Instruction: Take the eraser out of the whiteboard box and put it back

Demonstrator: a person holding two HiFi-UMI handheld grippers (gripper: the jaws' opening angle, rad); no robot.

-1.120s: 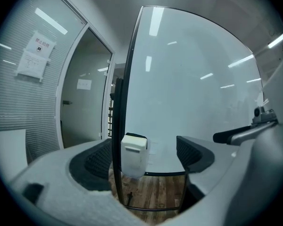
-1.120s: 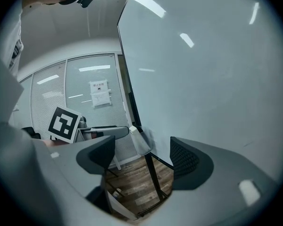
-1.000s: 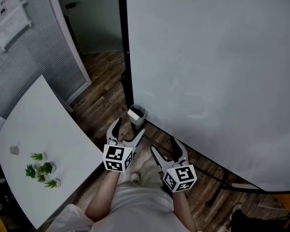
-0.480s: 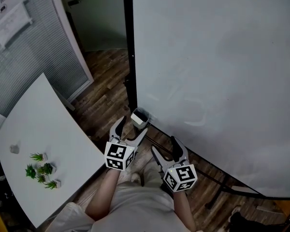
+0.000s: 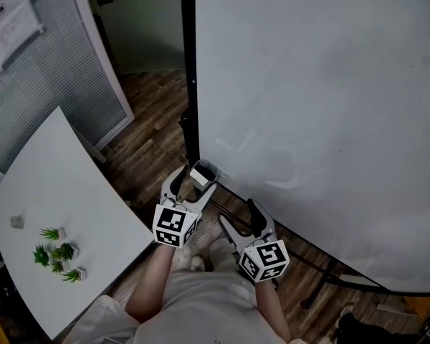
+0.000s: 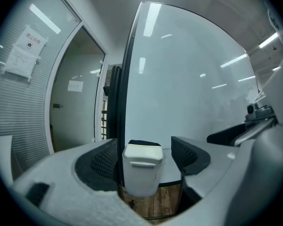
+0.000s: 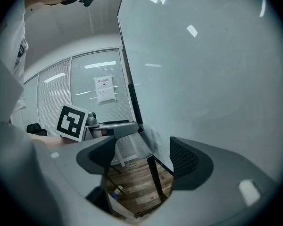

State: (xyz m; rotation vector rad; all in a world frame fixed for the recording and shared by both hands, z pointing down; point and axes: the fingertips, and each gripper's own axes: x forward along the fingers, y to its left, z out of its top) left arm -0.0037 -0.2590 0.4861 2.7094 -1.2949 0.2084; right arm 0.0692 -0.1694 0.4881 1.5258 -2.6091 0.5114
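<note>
— Over by the whiteboard (image 5: 322,106), biggest stuff first, what's the count?

— One board, filling most of the head view. One white table (image 5: 64,185) off to the left on the wood floor (image 5: 147,142), well apart from the board. On the table there's one cluster of little green plants (image 5: 57,255), five tufts as far as I can make out. There's also one small grey thing (image 5: 16,222) I can't identify.

— And the tools?

— Two grippers, each with one marker cube (image 5: 173,226). Then one whiteboard box (image 5: 203,174) at the board's lower left corner. One eraser (image 6: 142,155) too, and it looks to be sitting in the box, pale top at the mouth with a dark strip behind it.

— Anybody grabbing it?

— Nope. The left gripper (image 5: 193,186) has its jaws spread either side of the box. They've just been narrowing, but there's a clear gap at the right pad, so no squeeze on anything. The right gripper (image 5: 238,215) sits just beside the left one, further from the board. Its jaws are wide apart, with only floor and a stand leg (image 7: 155,182) showing between them.

— What changed from a second back?

— The left gripper was short of the box then, tips pointing at it. Now the box is between its jaws. The right one crept forward a bit too. Box, eraser and the table stuff haven't budged.
</note>
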